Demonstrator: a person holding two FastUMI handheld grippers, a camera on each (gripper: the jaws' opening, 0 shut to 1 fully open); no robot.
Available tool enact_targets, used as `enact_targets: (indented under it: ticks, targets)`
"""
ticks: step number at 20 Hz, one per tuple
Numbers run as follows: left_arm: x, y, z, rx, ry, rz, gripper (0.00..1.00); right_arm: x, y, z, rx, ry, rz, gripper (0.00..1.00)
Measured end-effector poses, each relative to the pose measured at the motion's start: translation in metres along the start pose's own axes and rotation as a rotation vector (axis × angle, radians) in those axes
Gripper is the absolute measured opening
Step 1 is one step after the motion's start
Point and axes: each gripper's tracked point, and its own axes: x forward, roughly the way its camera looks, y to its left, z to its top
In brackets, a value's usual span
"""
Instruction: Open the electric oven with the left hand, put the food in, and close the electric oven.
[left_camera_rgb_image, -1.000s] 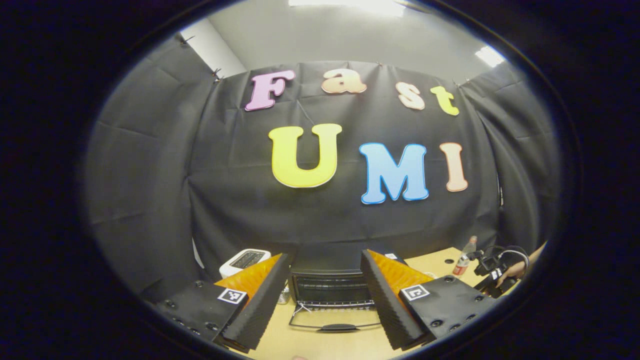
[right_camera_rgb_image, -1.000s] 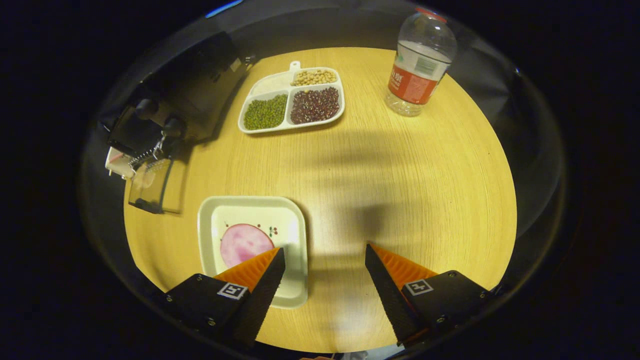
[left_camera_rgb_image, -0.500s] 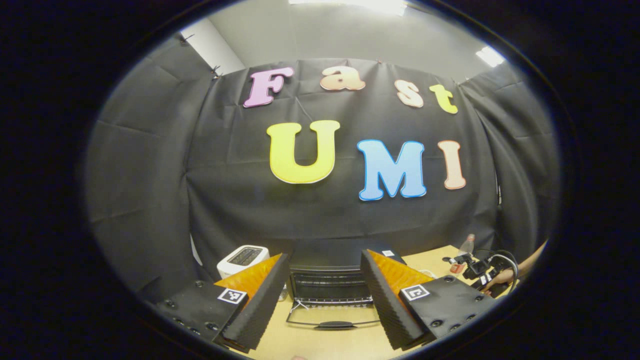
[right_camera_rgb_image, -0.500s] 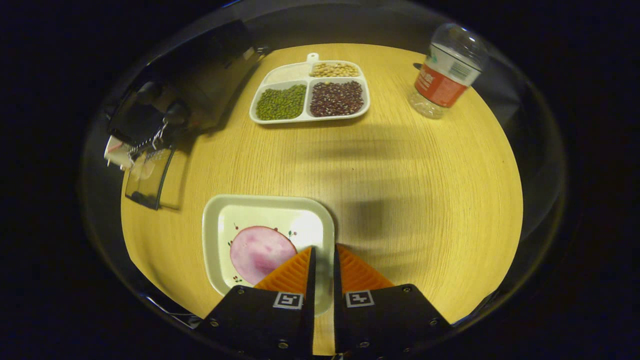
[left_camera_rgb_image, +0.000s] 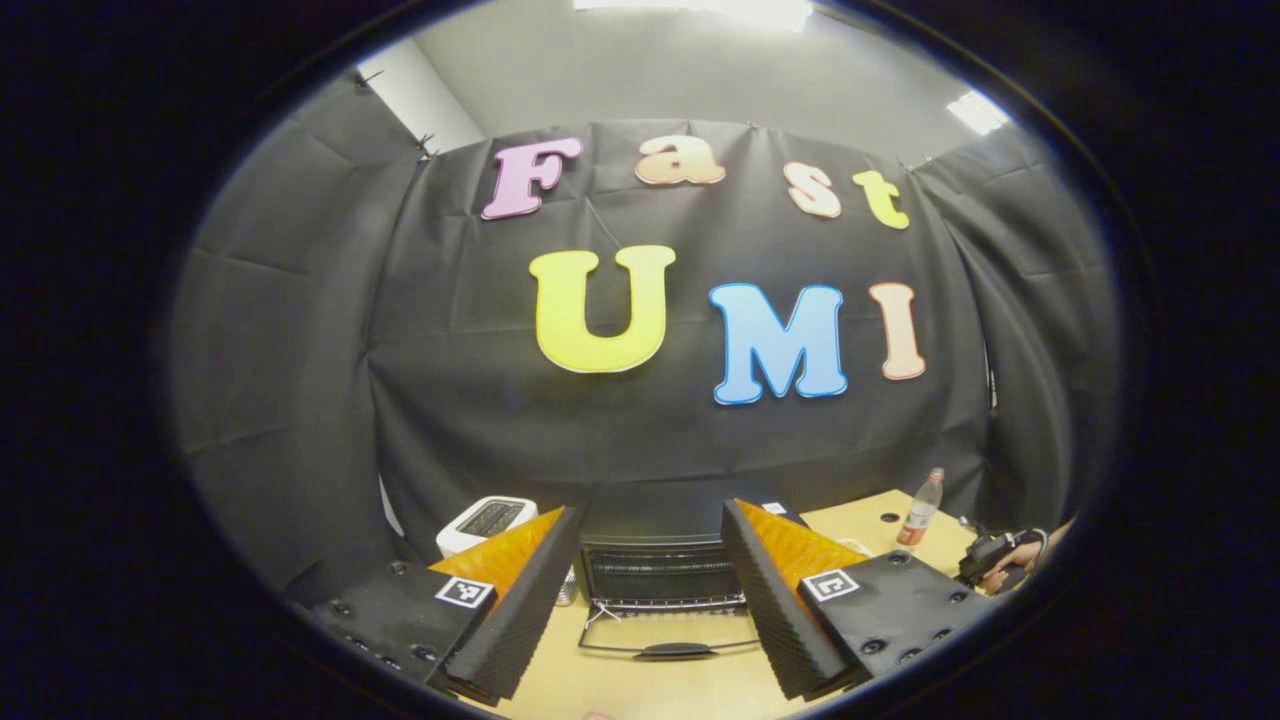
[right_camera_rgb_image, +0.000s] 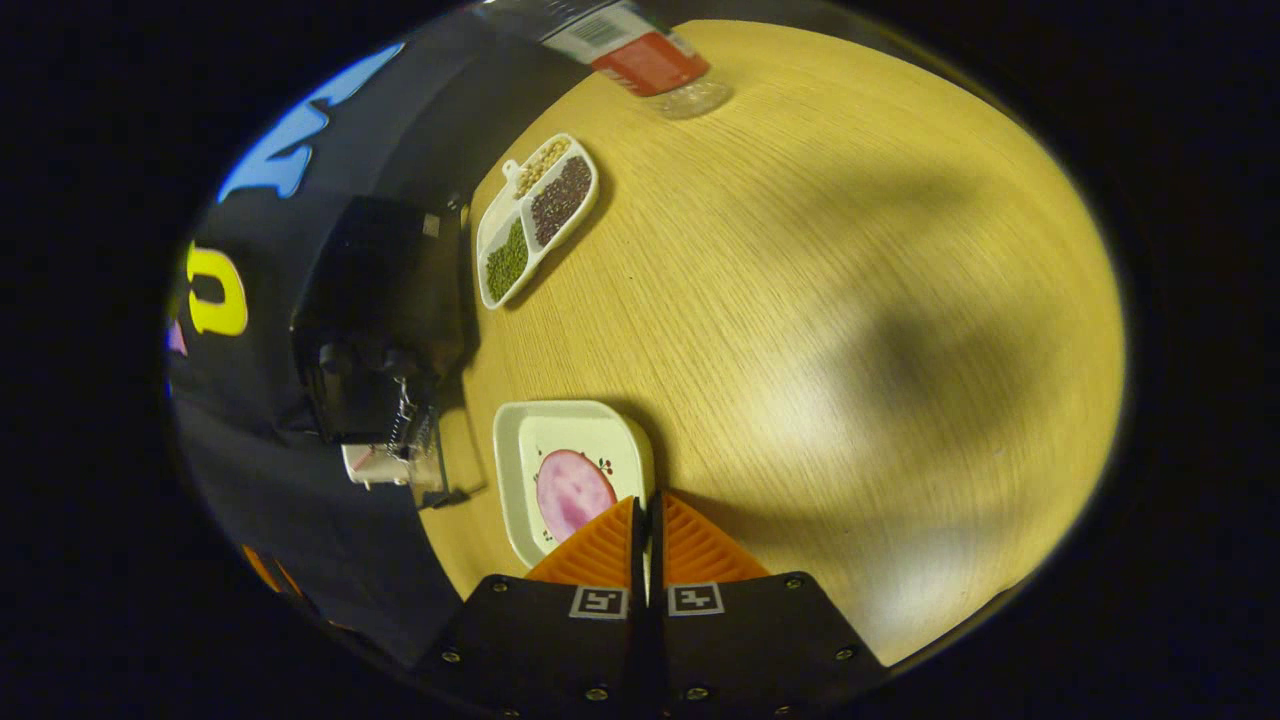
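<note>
in the right gripper view, the right gripper is seen nearest, its fingers drawn together on the near rim of the plate, so the plate appears to be clamped by its edge. a pink slice of food is carried in the plate, just ahead of the fingertips. whether the plate is already lifted off the table cannot be told, though a shadow is cast along its right side. to the plate's left the oven is found, its door dropped open. further back a divided tray of beans is laid, and a bottle is stood at the far edge. in the left gripper view, the left gripper is held with its fingers wide apart and nothing between them. past them the oven is faced, its door folded down onto the table and the rack exposed. a toaster is set to the oven's left, and the bottle stands further right. so the opening step looks done, and the loading step is judged to be in hand. next, the plate must be kept level, carried to the oven mouth, slid onto the rack and released, with the lowered door cleared on the way. then the door is to be closed.
</note>
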Motion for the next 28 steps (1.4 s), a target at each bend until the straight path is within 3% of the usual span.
enact_targets:
  ticks: [2, 5, 11, 15, 17, 22, 25, 28]
  targets:
    - [-0.001, 0.001, 0.000, -0.007, 0.006, -0.001, 1.00, -0.003, 0.006, -0.003, 0.100, -0.037, 0.085, 0.01]
    - [-0.002, -0.001, 0.001, -0.010, 0.003, -0.008, 1.00, -0.009, 0.011, -0.010, 0.152, -0.074, 0.145, 0.01]
    - [-0.005, -0.002, 0.015, -0.014, -0.039, -0.024, 1.00, -0.030, 0.031, -0.029, 0.135, -0.157, 0.136, 0.00]
    - [-0.006, 0.002, 0.011, -0.029, -0.035, -0.049, 1.00, -0.036, 0.083, -0.051, 0.142, -0.206, 0.169, 0.00]
    - [-0.007, 0.010, 0.009, -0.028, -0.035, -0.055, 0.92, -0.027, 0.114, -0.064, 0.142, -0.206, 0.192, 0.00]
    - [-0.018, 0.045, 0.003, -0.044, -0.028, -0.030, 1.00, 0.021, 0.186, -0.087, 0.238, -0.190, 0.212, 0.01]
    - [-0.024, 0.071, -0.004, -0.064, -0.019, 0.007, 0.96, 0.050, 0.225, -0.095, 0.322, -0.227, 0.205, 0.00]
    - [-0.030, 0.100, -0.010, -0.080, -0.005, 0.055, 1.00, 0.083, 0.256, -0.089, 0.404, -0.286, 0.183, 0.00]
